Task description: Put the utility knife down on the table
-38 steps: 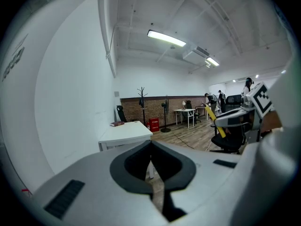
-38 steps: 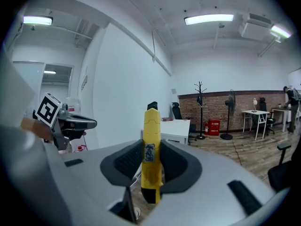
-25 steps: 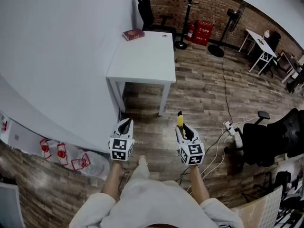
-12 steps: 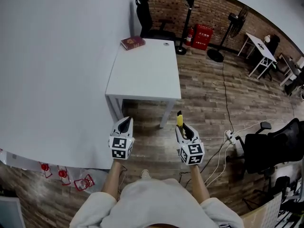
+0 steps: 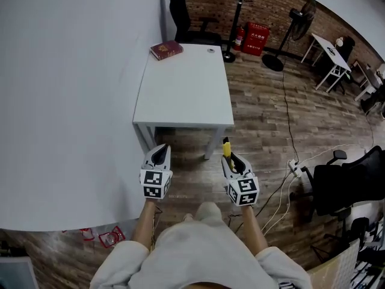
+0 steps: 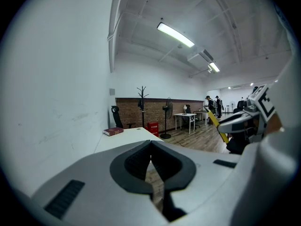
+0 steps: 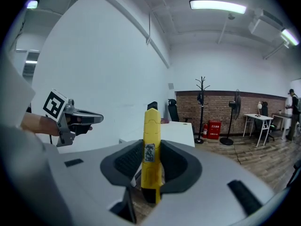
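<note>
The white table (image 5: 183, 89) fills the upper middle of the head view. Most of its top is bare, and its near edge lies just above both grippers in the frame. The right gripper (image 5: 233, 160) sits at lower centre-right, below the table's near right leg, with its jaws clamped on the yellow utility knife (image 5: 226, 149). The left gripper (image 5: 159, 153) sits at lower centre-left, below the near left leg, jaws together on nothing.

The knife's long axis runs along the right gripper's jaws, its free end pointing up the frame toward the table's near right corner. In the right gripper view the knife (image 7: 151, 147) stands upright between the pads, with the tabletop showing just behind it at mid-frame. The table therefore lies straight ahead of the knife, and the likely move is forward over the near edge. Whether the blade is out is hard to tell at this size. A red book (image 5: 166, 49) lies at the far left corner, well apart from that approach.
</note>
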